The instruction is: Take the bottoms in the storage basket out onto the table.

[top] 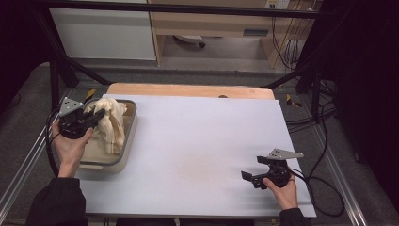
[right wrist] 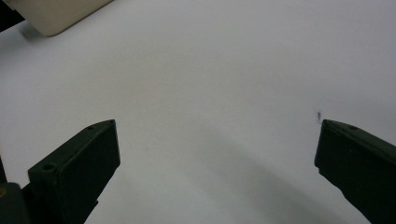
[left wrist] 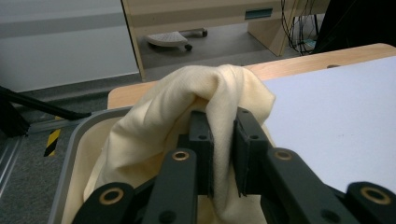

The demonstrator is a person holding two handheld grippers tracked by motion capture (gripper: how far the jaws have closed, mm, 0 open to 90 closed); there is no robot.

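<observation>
Cloth: cream cloth [left wrist: 187,107] is pinched in a fold by the left gripper [left wrist: 223,154]; in the left gripper view it bulges over the jaw tips at the centre of the frame, and in the high view [top: 110,123] it stands bunched up at the left of the frame.
Left gripper: jaws clamped tight on the cloth, with one fold running down between the two black pads; in the high view [top: 95,117] it sits at the left edge, the person's left hand [top: 70,143] wrapped around its body.
Tub: grey tub [top: 129,123] holds the rest of the cloth, which hangs from the jaws down into it; its rim [left wrist: 72,149] curves along the lower left of the left gripper view, close beside the jaws.
Right gripper: jaws stand wide apart with nothing between them; in the right gripper view [right wrist: 217,154] they rise at the lower left and lower right corners over bare surface, and in the high view [top: 248,178] it rests at the lower right, in the person's right hand [top: 282,186].
Table: white tabletop [top: 202,141] spreads across the middle of the high view, between the two grippers, which are well apart.
Tub corner: a pale corner of the tub [right wrist: 56,16] shows at the upper left of the right gripper view, far from the open jaws.
Wooden edge: a wooden strip [top: 188,90] runs along the top side of the tabletop, behind the tub.
Cables: black cables [top: 324,188] trail off the lower right of the table.
In the way: only the tub's wall stands around the hanging cloth.
</observation>
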